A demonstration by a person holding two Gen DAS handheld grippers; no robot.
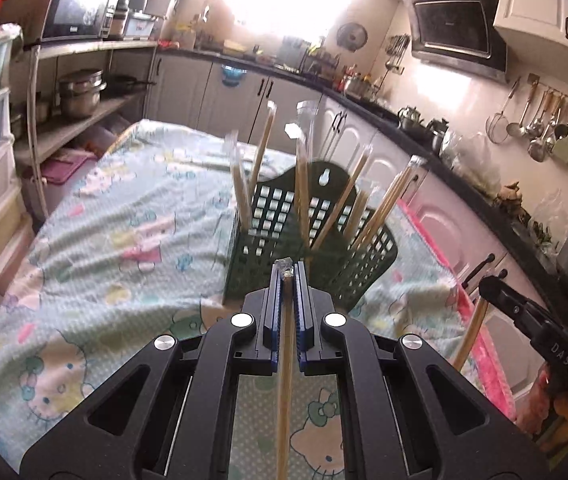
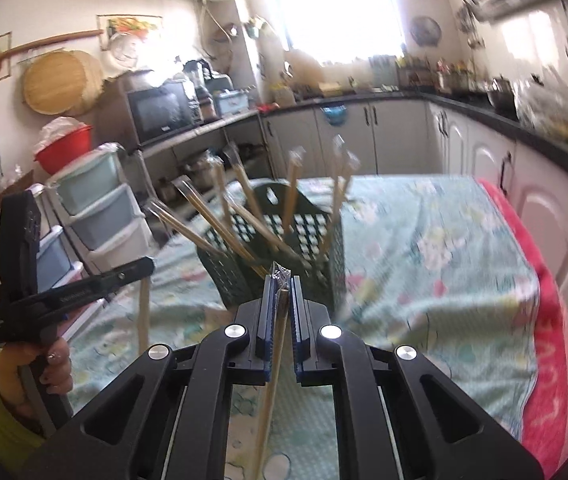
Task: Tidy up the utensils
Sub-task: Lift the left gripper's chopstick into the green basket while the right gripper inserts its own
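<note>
Item: dark green perforated plastic utensil basket (image 1: 268,232), standing upright on the worktop under a pale green cartoon-print cloth (image 1: 116,240). It holds several plastic-sleeved pairs of bamboo chopsticks (image 1: 303,184), leaning outward at mixed angles, tips down so the lattice walls prop them.

Item: left gripper (image 1: 287,276), jaws closed on one sleeved chopstick pair (image 1: 285,380), pinched near its top end so the length hangs down beneath, ready to drop in vertically.

Item: right gripper (image 2: 282,286), likewise clamped on a second sleeved chopstick pair (image 2: 274,360), held the same way. Both are poised just short of the basket.

Note: the right wrist view is motion-blurred, so the count in the basket is probably about seven.

Status: the two held pairs are not yet deposited.
</note>
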